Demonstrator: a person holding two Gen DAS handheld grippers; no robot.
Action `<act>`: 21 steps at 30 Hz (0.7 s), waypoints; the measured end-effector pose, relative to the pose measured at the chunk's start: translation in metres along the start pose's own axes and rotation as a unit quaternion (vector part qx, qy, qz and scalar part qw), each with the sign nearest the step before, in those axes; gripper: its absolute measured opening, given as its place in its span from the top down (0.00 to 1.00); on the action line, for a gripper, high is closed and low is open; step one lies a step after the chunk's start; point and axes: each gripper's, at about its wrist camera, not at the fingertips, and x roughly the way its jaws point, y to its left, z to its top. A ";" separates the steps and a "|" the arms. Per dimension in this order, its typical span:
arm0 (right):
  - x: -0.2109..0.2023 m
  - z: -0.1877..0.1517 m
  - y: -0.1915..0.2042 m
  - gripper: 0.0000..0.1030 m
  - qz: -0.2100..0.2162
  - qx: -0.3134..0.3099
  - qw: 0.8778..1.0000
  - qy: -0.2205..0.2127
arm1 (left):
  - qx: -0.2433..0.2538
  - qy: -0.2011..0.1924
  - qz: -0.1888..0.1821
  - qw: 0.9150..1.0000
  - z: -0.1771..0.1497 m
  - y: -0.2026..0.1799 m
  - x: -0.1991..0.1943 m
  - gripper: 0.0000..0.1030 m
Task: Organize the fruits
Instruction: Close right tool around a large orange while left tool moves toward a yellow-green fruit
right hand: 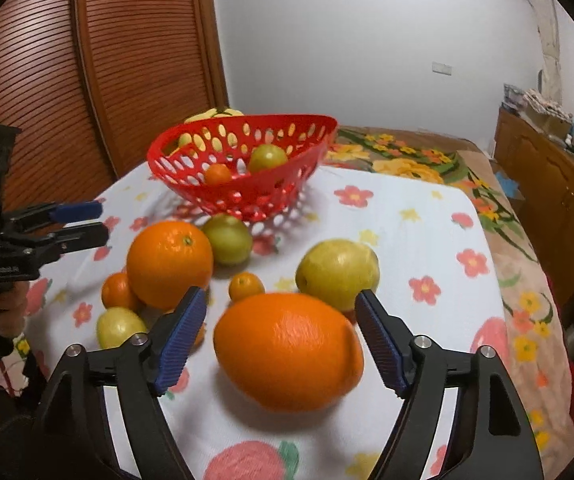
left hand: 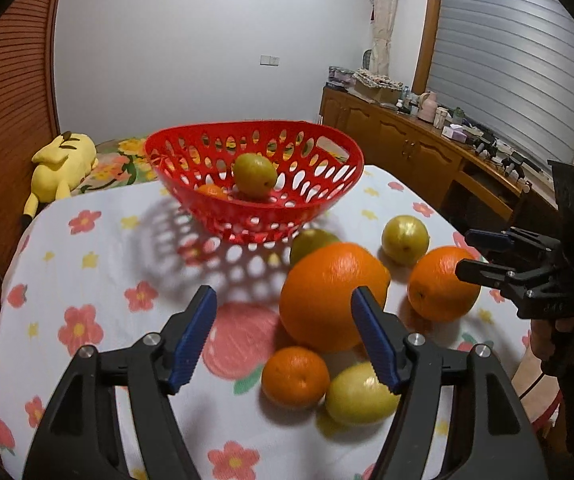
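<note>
A red perforated basket (left hand: 159,152) (right hand: 159,160) stands at the far side of the flowered tablecloth, holding a green fruit (left hand: 255,174) and a small orange (left hand: 211,191). Several loose fruits lie in front of it. My left gripper (left hand: 284,294) is open just before a large orange (left hand: 333,280), its right finger overlapping the fruit, with a tangerine (left hand: 295,376) and a yellow-green fruit (left hand: 361,394) below. My right gripper (right hand: 280,294) is open around another large orange (right hand: 287,352), with gaps on both sides. Behind that orange lie a yellow-green fruit (right hand: 337,272) and a tangerine (right hand: 246,286).
A yellow plush toy (left hand: 63,164) lies on the flowered bed (right hand: 407,160) beyond the table. A wooden sideboard (left hand: 427,148) with clutter runs along the right, and a slatted wooden door (right hand: 47,80) along the left. The table's right edge (right hand: 483,240) drops to a floral blanket.
</note>
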 end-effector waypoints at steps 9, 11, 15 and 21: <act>0.006 -0.022 -0.002 0.15 -0.002 0.015 1.000 0.015 | -0.012 0.007 0.001 1.000 -0.020 0.002 -0.002 0.32; 0.008 -0.024 0.000 0.13 -0.008 0.010 1.000 0.015 | -0.014 0.009 0.002 1.000 -0.023 0.002 -0.002 0.32; 0.015 -0.025 0.002 0.10 -0.022 -0.001 1.000 0.022 | -0.020 0.010 0.003 1.000 -0.026 0.002 -0.004 0.32; 0.024 -0.024 -0.002 0.08 -0.006 0.007 1.000 0.029 | -0.021 0.007 0.000 1.000 -0.025 -0.003 -0.007 0.32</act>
